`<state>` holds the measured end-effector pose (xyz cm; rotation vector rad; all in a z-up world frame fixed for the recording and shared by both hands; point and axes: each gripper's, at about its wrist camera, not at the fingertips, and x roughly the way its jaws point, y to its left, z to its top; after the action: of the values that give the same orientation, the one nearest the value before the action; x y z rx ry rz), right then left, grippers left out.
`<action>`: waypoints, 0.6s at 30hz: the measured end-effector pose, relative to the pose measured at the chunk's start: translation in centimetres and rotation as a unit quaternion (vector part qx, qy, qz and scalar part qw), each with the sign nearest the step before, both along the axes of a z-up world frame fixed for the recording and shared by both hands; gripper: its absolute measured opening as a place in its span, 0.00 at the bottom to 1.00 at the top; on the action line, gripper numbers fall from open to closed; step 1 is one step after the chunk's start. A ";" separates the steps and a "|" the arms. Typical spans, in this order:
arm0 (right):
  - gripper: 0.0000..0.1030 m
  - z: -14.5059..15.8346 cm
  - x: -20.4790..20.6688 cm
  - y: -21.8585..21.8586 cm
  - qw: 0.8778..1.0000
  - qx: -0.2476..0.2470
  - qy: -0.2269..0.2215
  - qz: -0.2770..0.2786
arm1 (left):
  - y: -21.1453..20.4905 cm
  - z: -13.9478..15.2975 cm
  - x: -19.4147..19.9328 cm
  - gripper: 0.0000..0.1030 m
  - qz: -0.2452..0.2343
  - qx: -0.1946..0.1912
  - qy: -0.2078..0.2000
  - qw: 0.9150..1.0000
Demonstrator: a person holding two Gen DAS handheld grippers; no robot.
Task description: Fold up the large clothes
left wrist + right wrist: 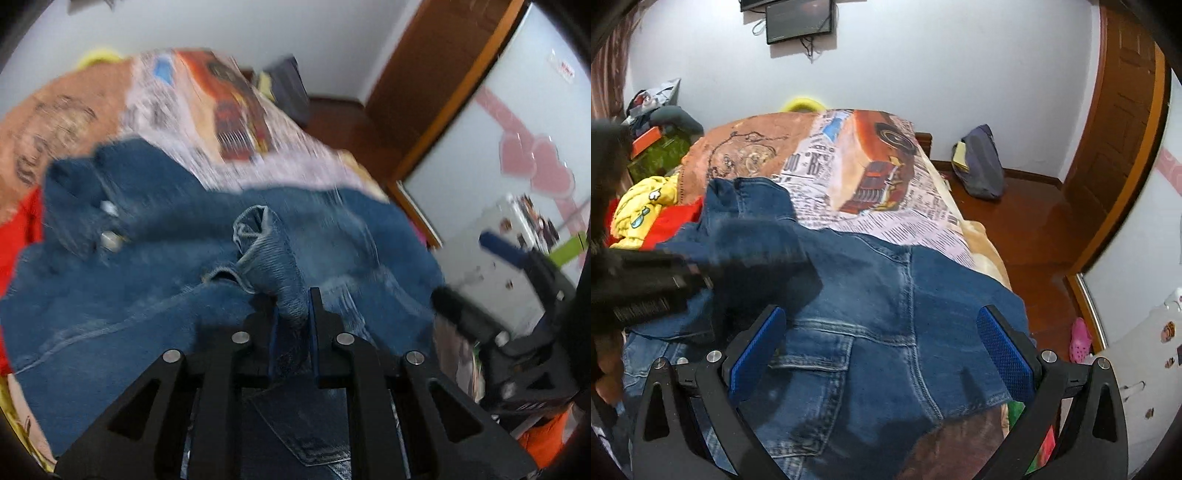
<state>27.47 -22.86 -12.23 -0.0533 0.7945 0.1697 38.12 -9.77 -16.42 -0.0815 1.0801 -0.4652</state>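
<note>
Left wrist view, scanning left to right: red garment point(18, 236) at the far left edge, then the jeans point(147, 288) spread over the printed bedspread point(236, 122), waistband button point(110, 240) up-left. Centre: left gripper point(295, 314) pressed together, pinching a bunched tube of denim, likely a hem or leg end. Far right: right gripper point(517, 332) seen side-on, blurred.

Right wrist view: yellow garment point(639, 210) and red one at left, blurred left gripper crossing over the denim, then the right gripper point(879, 339) spread wide, hovering over the seat and back pocket point(812, 354) of the jeans, holding nothing.

Risks, my read:
- Left pinch is on a thin bunch only; a quick swing could slip it out, and the leg drops mid-fold.
- Nothing anchors the waistband, so dragging the leg may pull the whole garment across the bed, towards the right edge and the floor.
- Heavy blur means the landing spot is hard to judge; the fold could end up crooked.
</note>
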 end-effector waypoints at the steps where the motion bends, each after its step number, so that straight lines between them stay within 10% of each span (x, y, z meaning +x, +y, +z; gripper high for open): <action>1: 1.00 -0.1 0.1 -0.2 1.000 0.002 0.002 -0.002 | -0.5 -0.5 -0.1 0.12 -0.006 0.007 0.005 1.000; 11: 1.00 -0.1 0.3 -1.2 0.999 0.035 0.012 -0.021 | -0.5 2.2 -1.4 0.41 -0.035 -0.004 -0.027 0.999; 18: 1.00 -1.0 1.2 0.0 0.997 0.065 0.041 0.008 | 4.5 4.5 -2.8 0.60 0.027 0.062 -0.104 0.992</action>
<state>28.66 -22.89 -13.21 0.0697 0.8634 0.2401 35.28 -5.24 -11.93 0.0459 0.8963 -0.3487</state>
